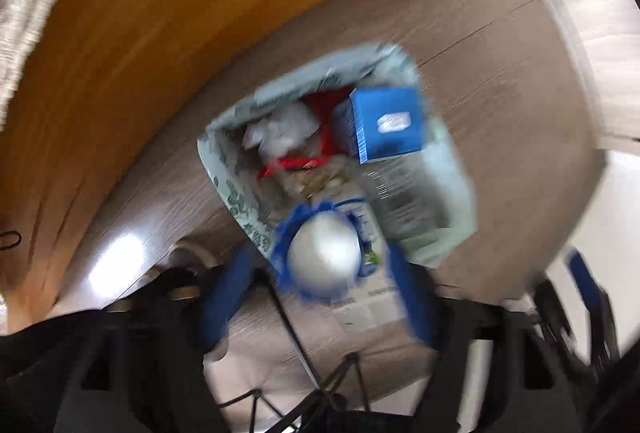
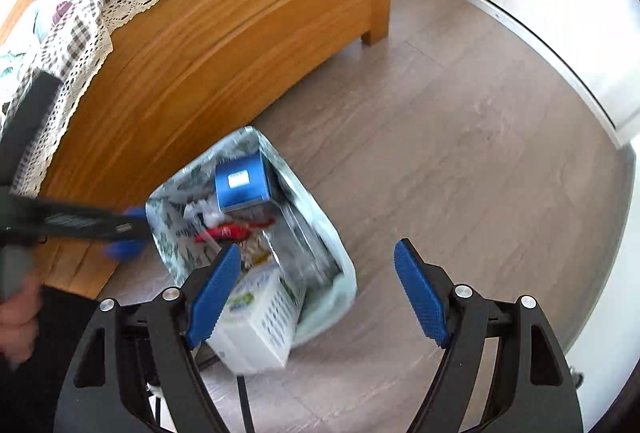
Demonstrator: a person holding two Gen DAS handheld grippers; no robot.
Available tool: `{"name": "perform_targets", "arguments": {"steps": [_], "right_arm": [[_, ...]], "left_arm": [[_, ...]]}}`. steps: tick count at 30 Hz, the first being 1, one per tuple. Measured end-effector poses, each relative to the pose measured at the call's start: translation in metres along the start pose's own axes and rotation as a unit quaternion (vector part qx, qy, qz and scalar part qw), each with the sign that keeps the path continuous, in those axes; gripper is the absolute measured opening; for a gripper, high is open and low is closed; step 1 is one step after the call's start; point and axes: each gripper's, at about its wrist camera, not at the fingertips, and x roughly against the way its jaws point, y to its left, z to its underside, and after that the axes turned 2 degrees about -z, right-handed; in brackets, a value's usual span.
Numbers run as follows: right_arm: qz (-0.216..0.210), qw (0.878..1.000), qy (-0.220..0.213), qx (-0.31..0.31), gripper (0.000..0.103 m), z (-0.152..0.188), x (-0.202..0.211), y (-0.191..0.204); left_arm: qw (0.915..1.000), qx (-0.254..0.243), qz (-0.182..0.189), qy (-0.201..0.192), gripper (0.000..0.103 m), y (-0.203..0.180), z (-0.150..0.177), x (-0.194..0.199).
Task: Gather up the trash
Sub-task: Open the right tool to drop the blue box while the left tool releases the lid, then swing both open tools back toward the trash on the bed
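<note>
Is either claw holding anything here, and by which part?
Apparently nothing. The right claw is open and empty. The left claw stands open around a blurred white round item above the trash bin, pads clear of it.

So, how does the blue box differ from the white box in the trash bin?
The blue box is dark blue with a small pale label; the white box is white with a grid print. The blue box lies at the far end of the bin; the white box leans at the near end, sticking out over the rim. Both are in the lined bin.
</note>
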Motion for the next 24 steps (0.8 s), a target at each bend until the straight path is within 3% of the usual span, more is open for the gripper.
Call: {"name": "perform_targets", "arguments": {"steps": [3, 9, 13, 19, 24], "right_arm": [[0.0, 1.0, 0.002, -0.014, 0.076, 0.014, 0.004, -0.005], [-0.012, 0.999, 0.034, 0.0, 0.076, 0.023, -0.011, 0.004], [-0.011, 0.999, 0.04, 0.004, 0.076, 0.025, -0.011, 0.014], [-0.009, 0.999, 0.039, 0.011, 0.076, 0.024, -0.004, 0.024], [0.021, 0.999, 0.038, 0.028, 0.076, 0.017, 0.006, 0.037]], "left_arm": [[0.9999, -0.002, -0.016, 0.002, 0.083, 0.0, -0.004, -0.01], [0.9995, 0.013, -0.01, -0.027, 0.089, 0.014, -0.003, 0.006], [0.9993, 0.023, 0.009, -0.029, 0.089, 0.022, 0.002, 0.014], [0.9987, 0.011, 0.007, -0.05, 0.093, 0.026, 0.018, 0.033], [0.9959, 0.017, 0.043, -0.078, 0.093, 0.038, 0.028, 0.062]]}}
